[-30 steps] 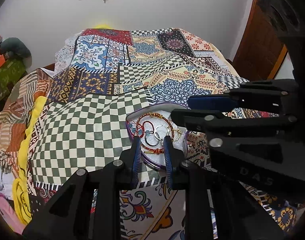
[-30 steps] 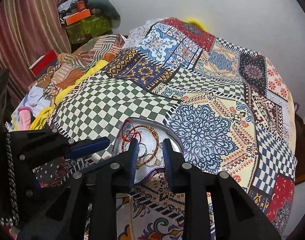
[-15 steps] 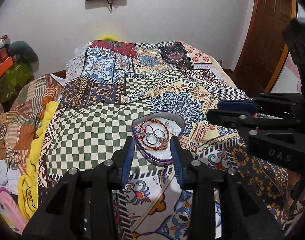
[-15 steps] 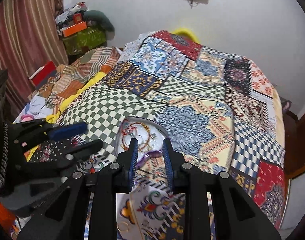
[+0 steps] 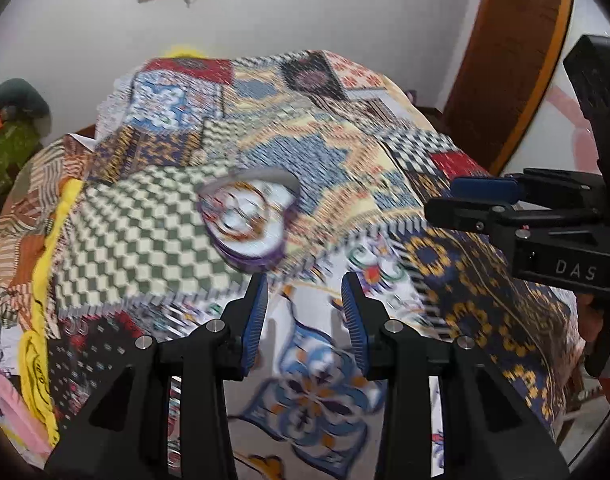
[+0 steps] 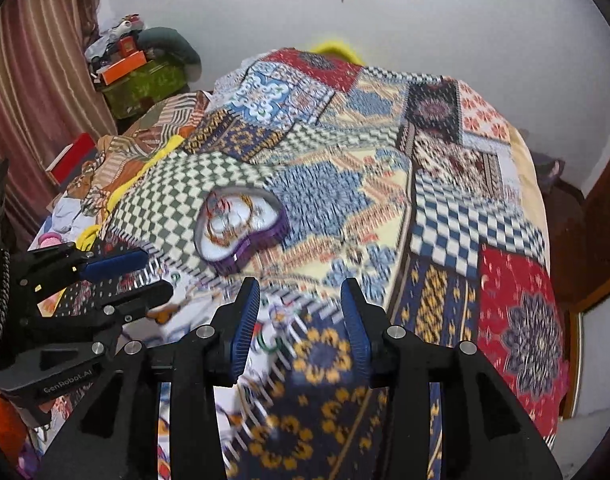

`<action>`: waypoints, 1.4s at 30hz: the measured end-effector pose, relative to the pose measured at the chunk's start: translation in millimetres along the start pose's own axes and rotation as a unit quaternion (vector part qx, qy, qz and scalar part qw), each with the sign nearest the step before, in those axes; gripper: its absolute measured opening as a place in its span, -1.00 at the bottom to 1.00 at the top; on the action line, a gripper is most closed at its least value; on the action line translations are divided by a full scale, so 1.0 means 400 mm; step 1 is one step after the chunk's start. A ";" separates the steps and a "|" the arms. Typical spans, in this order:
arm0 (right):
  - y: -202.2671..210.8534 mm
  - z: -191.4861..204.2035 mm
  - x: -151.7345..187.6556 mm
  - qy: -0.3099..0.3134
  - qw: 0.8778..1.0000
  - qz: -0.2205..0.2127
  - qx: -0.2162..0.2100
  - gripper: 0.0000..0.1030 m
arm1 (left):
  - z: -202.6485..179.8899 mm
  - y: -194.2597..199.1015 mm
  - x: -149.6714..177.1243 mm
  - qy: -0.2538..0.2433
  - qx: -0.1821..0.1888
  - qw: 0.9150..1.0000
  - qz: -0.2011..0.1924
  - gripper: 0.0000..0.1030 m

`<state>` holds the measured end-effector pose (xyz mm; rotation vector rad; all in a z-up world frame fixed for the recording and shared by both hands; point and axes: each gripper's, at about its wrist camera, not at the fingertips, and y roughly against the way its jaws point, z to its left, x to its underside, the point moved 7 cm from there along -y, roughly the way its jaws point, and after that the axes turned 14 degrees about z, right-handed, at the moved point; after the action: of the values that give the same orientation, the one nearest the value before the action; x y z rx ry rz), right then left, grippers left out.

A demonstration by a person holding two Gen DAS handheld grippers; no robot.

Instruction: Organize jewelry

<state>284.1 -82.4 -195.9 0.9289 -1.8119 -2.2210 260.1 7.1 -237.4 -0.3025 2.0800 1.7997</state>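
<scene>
Bedroom, white wall; bed (image 6: 445,216) under a patchwork quilt. Heart-shaped tin (image 6: 241,228) sits mid-bed on the checkered patch, jewelry (image 5: 241,216) piled inside, blurred. Both grippers are well short of the tin: left gripper (image 5: 303,312) and right gripper (image 6: 301,316), fingers spread, empty. Looks essentially done; nothing loose visible outside the tin.

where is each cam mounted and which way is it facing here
Left wrist: on the left gripper, looking forward over the patchwork bedspread toward the far wall; its own open fingers show below, the right gripper at right.
Right wrist: on the right gripper, facing the same way; its own open fingers show below, the left gripper at left.
Shared: the purple heart-shaped jewelry box, bedspread and wall.
</scene>
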 end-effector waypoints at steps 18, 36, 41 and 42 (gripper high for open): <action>-0.003 0.003 0.118 0.019 1.000 0.000 0.003 -0.25 | -0.101 -0.078 0.079 -0.025 0.039 0.998 0.036 -0.32; -0.092 0.071 0.115 0.060 0.998 0.036 -0.005 -0.25 | -0.022 -0.044 0.094 -0.014 0.020 1.000 0.003 -0.67; -0.107 0.091 0.099 0.081 0.996 0.045 -0.005 -0.25 | 0.010 -0.043 0.097 0.000 0.020 1.000 0.000 -0.67; -0.115 0.095 0.099 0.086 0.995 0.049 -0.003 -0.28 | 0.013 -0.043 0.097 0.001 0.019 1.000 -0.001 -0.67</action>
<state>244.9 -56.4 -249.9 0.9743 -1.7346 -2.0193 232.4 12.7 -269.6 -0.2957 2.1132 1.7567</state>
